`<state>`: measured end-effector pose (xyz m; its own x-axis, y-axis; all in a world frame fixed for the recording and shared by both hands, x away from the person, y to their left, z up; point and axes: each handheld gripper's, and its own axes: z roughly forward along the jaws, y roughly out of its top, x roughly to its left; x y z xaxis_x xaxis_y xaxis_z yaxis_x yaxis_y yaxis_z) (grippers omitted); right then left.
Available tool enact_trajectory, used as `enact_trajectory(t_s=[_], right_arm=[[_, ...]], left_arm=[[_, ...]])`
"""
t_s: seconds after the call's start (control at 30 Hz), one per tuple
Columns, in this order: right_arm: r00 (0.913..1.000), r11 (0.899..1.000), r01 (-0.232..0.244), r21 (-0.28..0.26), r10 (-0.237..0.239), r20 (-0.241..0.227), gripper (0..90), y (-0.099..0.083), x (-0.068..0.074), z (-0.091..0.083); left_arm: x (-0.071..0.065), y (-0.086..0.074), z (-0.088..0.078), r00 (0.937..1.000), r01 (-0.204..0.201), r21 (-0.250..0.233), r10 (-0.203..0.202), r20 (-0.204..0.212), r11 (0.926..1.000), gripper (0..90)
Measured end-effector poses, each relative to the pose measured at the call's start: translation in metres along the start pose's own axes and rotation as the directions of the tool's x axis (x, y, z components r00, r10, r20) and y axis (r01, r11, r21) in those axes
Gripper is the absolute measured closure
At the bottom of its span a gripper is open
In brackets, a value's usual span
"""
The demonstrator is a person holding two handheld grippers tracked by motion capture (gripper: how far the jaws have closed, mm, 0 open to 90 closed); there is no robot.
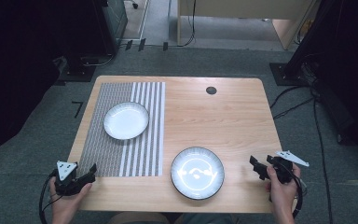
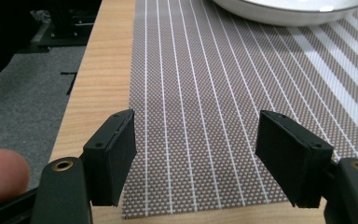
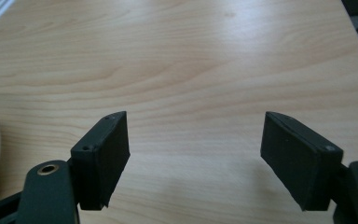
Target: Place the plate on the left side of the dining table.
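While both grippers stand wide open and hold nothing, the work in hand is judged to be the approach to the two plates. The left gripper (image 1: 92, 170) sits at the table's (image 1: 223, 116) near left corner, over the near edge of the mat (image 2: 200, 93); its pads (image 2: 114, 156) frame only bare weave. The right gripper (image 1: 256, 165) sits at the near right edge, jaws aimed left over bare wood, with the dark plate (image 1: 197, 172) just beside it. That plate lies near the middle of the near edge, off the mat: round, shallow, glossy white inside with a dark ribbed rim. The white plate (image 1: 126, 121) rests on the mat toward the far left, well apart from the left gripper: round, shallow, white, with fine ribs and a thin dark rim line. To do the step well, each gripper should come in low and level, one jaw over the rim and one under it, closing only once the rim sits squarely between the pads; a glazed rim may slip if pinched at an angle.
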<state>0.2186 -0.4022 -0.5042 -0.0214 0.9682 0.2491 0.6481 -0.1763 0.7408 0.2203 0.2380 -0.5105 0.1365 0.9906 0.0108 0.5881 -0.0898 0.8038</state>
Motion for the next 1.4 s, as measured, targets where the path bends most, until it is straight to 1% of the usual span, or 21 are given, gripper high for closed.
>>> enact_trajectory(t_s=[0.07, 0.13, 0.2, 0.27, 0.33, 0.43, 0.47, 0.53, 0.67, 0.73, 0.8, 0.9, 0.93, 1.4], right_arm=[[0.9999, 1.000, -0.010, -0.003, 0.010, 0.010, 23.9, -0.004, -0.006, -0.001], [0.9995, 1.000, -0.023, -0.002, 0.023, 0.022, 23.9, -0.007, -0.011, -0.003], [0.9987, 1.000, -0.017, 0.000, 0.017, 0.048, 23.8, -0.009, -0.016, -0.004], [0.9981, 1.000, -0.020, 0.005, 0.020, 0.059, 23.5, -0.011, -0.018, -0.005], [0.9968, 1.000, -0.012, 0.010, 0.012, 0.079, 23.4, -0.014, -0.022, -0.005], [0.9948, 1.000, -0.010, 0.014, 0.009, 0.101, 23.3, -0.018, -0.026, -0.006], [0.9947, 1.000, -0.012, 0.013, 0.010, 0.103, 23.3, -0.019, -0.025, -0.007], [0.9937, 1.000, 0.005, 0.014, -0.007, 0.112, 23.1, -0.020, -0.024, -0.006], [0.9897, 0.999, 0.037, 0.005, -0.037, 0.138, 21.9, -0.022, -0.020, -0.004], [0.9861, 0.998, 0.064, 0.009, -0.064, 0.153, 21.3, -0.023, -0.018, -0.003], [0.9820, 0.997, 0.080, 0.019, -0.082, 0.170, 20.8, -0.023, -0.016, -0.002], [0.9739, 0.993, 0.112, 0.036, -0.117, 0.194, 19.7, -0.024, -0.012, 0.000], [0.9728, 0.993, 0.116, 0.038, -0.121, 0.197, 19.6, -0.024, -0.011, 0.000], [0.9728, 0.993, 0.116, 0.039, -0.121, 0.198, 19.4, -0.024, -0.011, 0.001]], left_arm=[[-0.001, 0.000, 0.001, 1.0000, -0.008, 0.001, 0.008, 0.005, 1.0000, 28.8], [-0.002, 0.000, 0.002, 1.0000, -0.005, 0.009, 0.005, 0.008, 0.9999, 28.8], [-0.001, 0.000, 0.003, 0.9999, -0.002, 0.016, 0.001, 0.011, 0.9999, 28.7], [0.000, 0.000, 0.004, 0.9999, -0.001, 0.029, 0.000, 0.012, 0.9996, 28.7], [0.000, 0.000, 0.005, 0.9999, -0.002, 0.036, 0.002, 0.011, 0.9993, 28.7], [-0.002, 0.000, 0.008, 0.9999, -0.014, 0.060, 0.014, 0.005, 0.9981, 28.7], [-0.002, 0.000, 0.009, 0.9999, -0.016, 0.067, 0.016, 0.003, 0.9976, 28.7], [-0.002, 0.000, 0.010, 0.9998, -0.017, 0.077, 0.018, -0.002, 0.9969, 28.7], [-0.001, 0.000, 0.010, 1.0000, -0.005, 0.081, 0.005, -0.001, 0.9967, 28.7], [0.000, 0.000, 0.011, 1.0000, 0.001, 0.086, -0.001, 0.005, 0.9963, 28.6], [0.000, 0.000, 0.011, 1.0000, 0.001, 0.086, -0.002, 0.007, 0.9963, 28.4], [0.000, 0.000, 0.011, 1.0000, 0.001, 0.087, -0.002, 0.009, 0.9962, 28.4], [0.000, 0.000, 0.011, 0.9999, 0.002, 0.088, -0.003, 0.011, 0.9962, 28.5], [0.001, 0.000, 0.011, 0.9999, 0.003, 0.085, -0.004, 0.013, 0.9963, 28.4]])
